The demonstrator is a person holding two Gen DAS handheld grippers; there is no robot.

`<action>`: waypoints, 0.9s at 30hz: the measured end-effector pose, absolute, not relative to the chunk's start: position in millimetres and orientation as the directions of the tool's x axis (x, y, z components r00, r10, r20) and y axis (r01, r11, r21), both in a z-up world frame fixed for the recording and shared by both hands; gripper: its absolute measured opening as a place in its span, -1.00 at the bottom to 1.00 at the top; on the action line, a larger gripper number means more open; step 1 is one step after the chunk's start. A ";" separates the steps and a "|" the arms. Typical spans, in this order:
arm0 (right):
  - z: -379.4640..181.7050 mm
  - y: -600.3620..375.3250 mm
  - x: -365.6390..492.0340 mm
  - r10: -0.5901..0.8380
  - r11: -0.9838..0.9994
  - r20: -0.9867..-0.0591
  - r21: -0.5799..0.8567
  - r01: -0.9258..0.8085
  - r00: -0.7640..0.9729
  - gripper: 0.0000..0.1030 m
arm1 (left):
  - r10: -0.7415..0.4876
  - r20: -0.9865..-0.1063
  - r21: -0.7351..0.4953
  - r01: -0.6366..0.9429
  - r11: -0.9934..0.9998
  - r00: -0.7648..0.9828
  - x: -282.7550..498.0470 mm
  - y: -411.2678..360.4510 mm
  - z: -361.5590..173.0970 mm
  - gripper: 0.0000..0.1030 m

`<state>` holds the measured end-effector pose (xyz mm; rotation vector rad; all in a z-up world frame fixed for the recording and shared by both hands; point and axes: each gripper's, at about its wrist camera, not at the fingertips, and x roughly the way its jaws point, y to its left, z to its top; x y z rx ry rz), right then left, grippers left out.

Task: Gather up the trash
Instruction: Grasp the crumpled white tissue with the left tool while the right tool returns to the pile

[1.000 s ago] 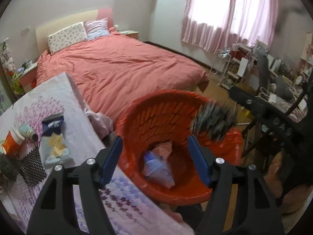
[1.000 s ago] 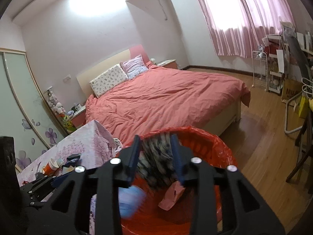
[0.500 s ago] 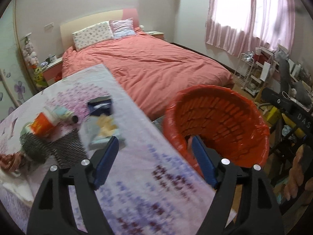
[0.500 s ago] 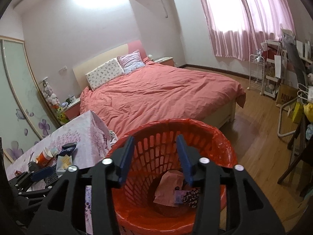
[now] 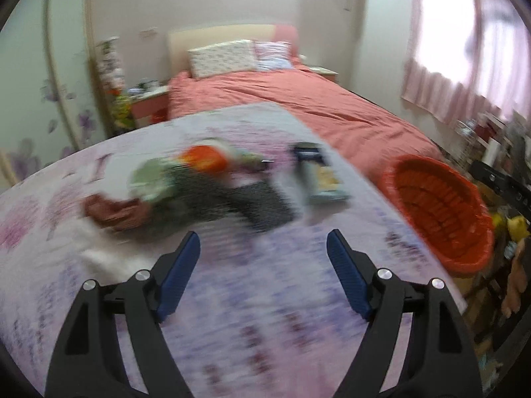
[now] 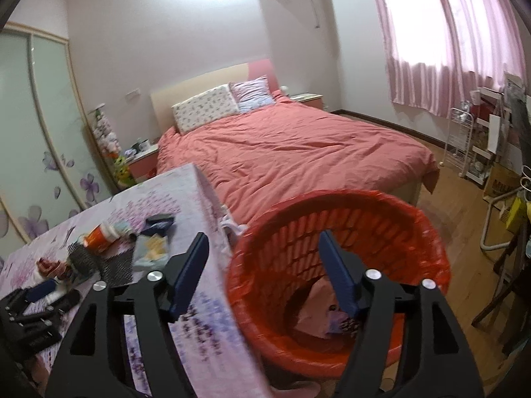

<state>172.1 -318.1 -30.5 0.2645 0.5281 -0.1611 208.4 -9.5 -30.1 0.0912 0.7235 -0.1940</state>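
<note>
My left gripper hangs over the floral tablecloth, jaws opening with nothing between them. Ahead of it lies blurred trash: an orange cup, a dark patterned wrapper, a red-brown wrapper and a pale blue packet. The orange trash basket stands to its right. My right gripper hovers at the orange trash basket's rim, jaws opening and empty. Inside the basket lie a pink wrapper and a dark patterned wrapper. The left gripper shows at the table's left.
A bed with a salmon cover fills the room behind the table. A wire rack and cluttered shelves stand at the right under pink curtains. A wardrobe with flowered glass doors is on the left. Wooden floor lies right of the basket.
The right gripper let go of the dark patterned wrapper, which fell into the basket, and its jaws spread. The left gripper swung left from over the basket to over the table.
</note>
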 end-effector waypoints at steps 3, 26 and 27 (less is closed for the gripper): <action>-31.8 -304.4 174.6 -0.062 0.962 -0.527 0.195 0.191 0.848 0.37 | -0.069 -0.645 0.042 0.126 0.991 0.761 199.0 28.5 -29.1 0.60; -43.7 -224.4 184.4 0.012 0.991 -0.597 0.116 0.071 0.802 0.39 | -0.055 -0.755 -0.182 -0.128 0.975 0.654 255.1 120.6 -86.6 0.09; -44.4 -222.9 184.9 0.012 0.991 -0.598 0.115 0.071 0.801 0.39 | -0.066 -0.753 -0.188 -0.118 0.975 0.655 254.6 121.2 -86.3 0.04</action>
